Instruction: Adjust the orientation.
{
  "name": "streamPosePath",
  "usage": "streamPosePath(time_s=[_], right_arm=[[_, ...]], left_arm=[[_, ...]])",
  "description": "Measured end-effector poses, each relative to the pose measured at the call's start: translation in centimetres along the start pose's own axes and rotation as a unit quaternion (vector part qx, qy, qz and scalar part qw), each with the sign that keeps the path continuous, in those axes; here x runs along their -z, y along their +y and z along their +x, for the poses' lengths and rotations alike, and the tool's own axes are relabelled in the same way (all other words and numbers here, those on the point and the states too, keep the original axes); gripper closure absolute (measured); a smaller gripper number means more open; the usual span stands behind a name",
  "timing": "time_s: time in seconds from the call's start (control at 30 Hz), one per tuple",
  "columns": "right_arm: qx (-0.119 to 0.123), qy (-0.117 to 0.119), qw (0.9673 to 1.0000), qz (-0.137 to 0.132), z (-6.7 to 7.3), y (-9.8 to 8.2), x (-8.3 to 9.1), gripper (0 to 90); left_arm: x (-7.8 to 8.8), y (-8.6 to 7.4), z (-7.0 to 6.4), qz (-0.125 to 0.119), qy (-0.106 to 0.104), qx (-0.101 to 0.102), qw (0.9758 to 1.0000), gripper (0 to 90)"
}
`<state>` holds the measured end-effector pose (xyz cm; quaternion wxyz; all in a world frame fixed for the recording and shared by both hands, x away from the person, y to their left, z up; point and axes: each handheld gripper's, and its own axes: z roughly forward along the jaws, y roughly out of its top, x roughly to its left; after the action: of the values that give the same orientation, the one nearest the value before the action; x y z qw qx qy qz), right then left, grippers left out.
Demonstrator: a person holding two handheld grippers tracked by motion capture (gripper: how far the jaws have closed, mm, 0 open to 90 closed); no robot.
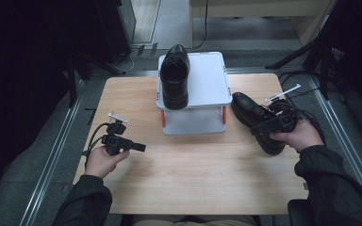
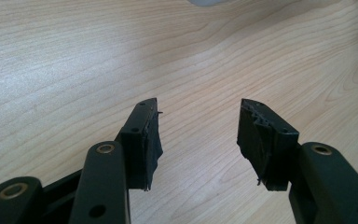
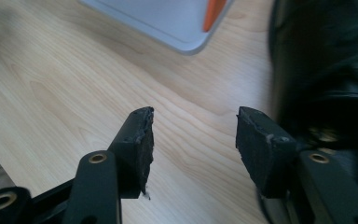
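Dim room, pale wood tabletop (image 1: 193, 174): two black shoes, one two-tier rack, my two grippers.

White rack (image 1: 207, 80) stands at the far edge, centred; one shoe (image 1: 175, 77) sits on its top tier, left side, leaving room beside it, presumably for the mate. Second shoe (image 1: 254, 117) lies on the tabletop near the right edge. My right gripper (image 1: 264, 126) is at this shoe, jaws apart, clamped on nothing, likely lining up a grasp. My left gripper (image 1: 139, 147) idles over bare wood near the left edge, jaws apart.
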<state>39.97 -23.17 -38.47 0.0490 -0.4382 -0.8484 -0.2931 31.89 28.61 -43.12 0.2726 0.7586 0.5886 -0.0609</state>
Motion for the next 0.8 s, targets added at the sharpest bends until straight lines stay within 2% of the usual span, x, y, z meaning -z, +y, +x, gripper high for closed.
streamPosePath(time_s=[0.07,0.1,0.17,0.2,0.27,0.3,0.37,0.43,0.47,0.5,0.53,0.57,0.63,0.67,0.7,0.8], right_arm=[[-0.005,-0.007,1.0000,0.000,-0.9,0.0,0.6,49.6],[-0.011,-0.018,0.9998,0.003,-1.7,-0.1,0.9,51.3],[-0.015,-0.020,0.9997,0.003,-2.1,-0.1,0.8,51.6],[-0.016,-0.023,0.9995,0.011,-2.7,-0.2,0.5,53.7],[-0.015,-0.029,0.9993,0.018,-2.9,-0.3,0.2,54.7],[-0.021,-0.038,0.9986,0.030,-3.3,-0.3,-0.4,57.1],[-0.034,-0.035,0.9981,0.039,-3.7,-0.2,-1.0,62.1],[-0.036,-0.035,0.9979,0.042,-3.8,-0.2,-1.2,65.0],[-0.039,-0.036,0.9972,0.052,-3.9,0.0,-1.7,73.0],[-0.039,-0.036,0.9972,0.052,-3.9,0.0,-1.7,73.0],[-0.044,-0.040,0.9963,0.063,-3.9,0.2,-2.1,80.0],[-0.047,-0.035,0.9960,0.067,-3.9,0.3,-2.4,84.0],[-0.051,-0.034,0.9957,0.069,-3.8,0.4,-2.5,85.3],[-0.055,-0.044,0.9944,0.078,-3.5,0.8,-2.6,86.3],[-0.055,-0.044,0.9944,0.078,-3.5,0.8,-2.6,86.3],[-0.075,-0.042,0.9930,0.081,-3.1,1.2,-2.8,86.6]], left_arm=[[-0.2,0.1,0.0,0.003,-0.001,-0.002,1.0000,48.0],[-0.2,0.2,-0.1,0.007,-0.002,-0.002,1.0000,47.9],[-0.3,0.2,-0.1,0.008,-0.002,-0.006,0.9999,47.8],[-0.4,0.2,-0.1,0.008,-0.002,-0.006,1.0000,47.6],[-0.3,0.2,-0.1,0.008,-0.001,-0.008,0.9999,47.5],[-0.3,0.2,0.0,0.010,-0.001,-0.008,0.9999,47.3],[-0.2,0.1,0.0,0.010,0.001,-0.008,0.9999,47.2],[-0.2,0.1,0.0,0.009,0.000,-0.006,0.9999,47.3],[-0.2,0.1,0.0,0.008,0.001,-0.006,0.9999,48.0],[-0.2,0.1,0.2,0.011,0.002,-0.007,0.9999,48.0],[-0.2,0.1,0.2,0.010,0.003,-0.003,0.9999,48.5],[-0.2,0.1,0.3,0.010,0.004,-0.001,0.9999,48.6],[-0.1,0.1,0.4,0.011,0.004,-0.002,0.9999,48.7],[-0.1,0.0,0.4,0.009,0.004,-0.005,0.9999,48.6],[0.0,0.0,0.4,0.009,0.003,-0.004,0.9999,48.6],[-0.1,0.1,0.5,0.011,0.002,-0.002,0.9999,48.2]])
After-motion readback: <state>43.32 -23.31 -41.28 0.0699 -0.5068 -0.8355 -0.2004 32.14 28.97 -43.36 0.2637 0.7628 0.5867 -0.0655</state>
